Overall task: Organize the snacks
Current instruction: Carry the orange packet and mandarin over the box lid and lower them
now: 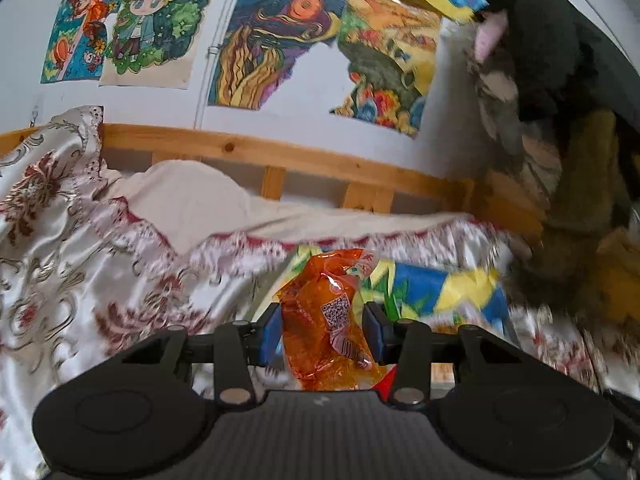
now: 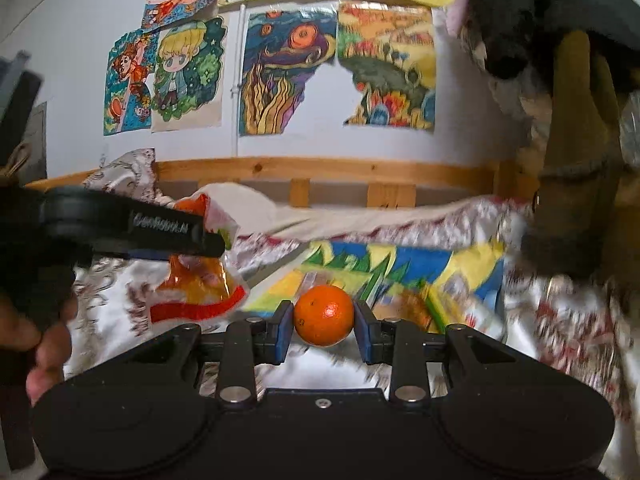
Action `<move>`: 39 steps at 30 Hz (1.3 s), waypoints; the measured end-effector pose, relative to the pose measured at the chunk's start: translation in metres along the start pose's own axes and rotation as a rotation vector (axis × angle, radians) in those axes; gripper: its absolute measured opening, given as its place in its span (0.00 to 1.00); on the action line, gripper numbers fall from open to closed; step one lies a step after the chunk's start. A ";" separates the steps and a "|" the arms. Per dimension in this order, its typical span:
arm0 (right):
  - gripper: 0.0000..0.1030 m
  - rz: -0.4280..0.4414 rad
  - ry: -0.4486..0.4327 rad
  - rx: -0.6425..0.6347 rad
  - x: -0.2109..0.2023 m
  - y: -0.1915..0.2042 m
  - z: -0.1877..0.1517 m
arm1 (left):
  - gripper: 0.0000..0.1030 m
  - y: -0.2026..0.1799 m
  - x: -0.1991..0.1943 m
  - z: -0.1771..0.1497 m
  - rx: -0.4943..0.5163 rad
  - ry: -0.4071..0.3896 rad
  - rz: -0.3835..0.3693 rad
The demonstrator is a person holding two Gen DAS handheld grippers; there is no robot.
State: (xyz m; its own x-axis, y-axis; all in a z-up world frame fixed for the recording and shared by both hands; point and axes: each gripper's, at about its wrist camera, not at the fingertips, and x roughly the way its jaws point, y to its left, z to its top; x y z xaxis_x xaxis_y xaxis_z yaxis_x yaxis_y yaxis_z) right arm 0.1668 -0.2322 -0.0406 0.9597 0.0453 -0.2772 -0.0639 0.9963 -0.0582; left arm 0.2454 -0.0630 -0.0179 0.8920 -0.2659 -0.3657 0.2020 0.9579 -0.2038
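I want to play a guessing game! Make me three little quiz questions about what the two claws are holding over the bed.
1. True or false: the right claw grips a round orange.
2. What does the left claw hold? A) a banana B) an orange crinkly snack packet C) a spoon
3. Fill in: the wall above the wooden bed rail is covered with colourful ____.

Key: 1 true; 2 B; 3 drawings.
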 end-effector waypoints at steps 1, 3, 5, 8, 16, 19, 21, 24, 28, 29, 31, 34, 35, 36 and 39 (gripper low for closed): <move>0.33 -0.009 -0.006 -0.012 0.006 -0.001 0.000 | 0.46 0.002 0.008 0.002 -0.012 -0.008 -0.001; 0.33 -0.018 -0.014 -0.014 0.024 -0.003 0.002 | 0.46 0.006 0.026 0.005 -0.035 -0.023 -0.003; 0.33 -0.020 -0.019 -0.016 0.043 -0.004 0.003 | 0.46 0.012 0.043 0.006 -0.058 -0.037 -0.003; 0.33 -0.023 -0.023 -0.042 0.071 -0.001 0.002 | 0.46 0.024 0.070 0.004 -0.083 -0.038 -0.008; 0.33 -0.020 -0.002 -0.058 0.127 0.009 -0.009 | 0.46 0.068 0.126 -0.008 -0.199 0.031 -0.035; 0.33 -0.025 0.018 -0.069 0.145 0.013 -0.016 | 0.46 0.070 0.137 -0.012 -0.180 0.028 -0.048; 0.34 -0.030 0.039 -0.073 0.153 0.013 -0.021 | 0.46 0.067 0.143 -0.014 -0.140 0.036 -0.060; 0.34 -0.036 0.080 -0.064 0.162 0.012 -0.028 | 0.46 0.060 0.153 -0.017 -0.061 0.078 -0.089; 0.34 -0.045 0.104 -0.076 0.167 0.013 -0.036 | 0.46 0.055 0.162 -0.027 -0.001 0.122 -0.095; 0.34 -0.046 0.104 -0.075 0.168 0.013 -0.037 | 0.46 0.053 0.163 -0.029 0.005 0.128 -0.094; 0.34 -0.048 0.105 -0.079 0.170 0.013 -0.037 | 0.47 0.052 0.166 -0.032 0.008 0.146 -0.088; 0.34 -0.047 0.109 -0.080 0.171 0.012 -0.038 | 0.47 0.053 0.166 -0.033 0.000 0.148 -0.089; 0.34 -0.046 0.110 -0.081 0.172 0.013 -0.038 | 0.47 0.053 0.167 -0.032 -0.005 0.150 -0.091; 0.34 -0.045 0.110 -0.082 0.172 0.013 -0.038 | 0.48 0.054 0.166 -0.032 -0.011 0.152 -0.093; 0.34 -0.045 0.110 -0.087 0.173 0.013 -0.039 | 0.48 0.054 0.168 -0.031 -0.017 0.152 -0.092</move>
State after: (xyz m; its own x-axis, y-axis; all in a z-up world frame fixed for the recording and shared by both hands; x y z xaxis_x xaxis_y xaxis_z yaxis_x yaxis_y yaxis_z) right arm 0.3210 -0.2137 -0.1261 0.9267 -0.0122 -0.3756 -0.0497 0.9867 -0.1545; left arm 0.3932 -0.0592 -0.1186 0.7983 -0.3672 -0.4774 0.2723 0.9271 -0.2576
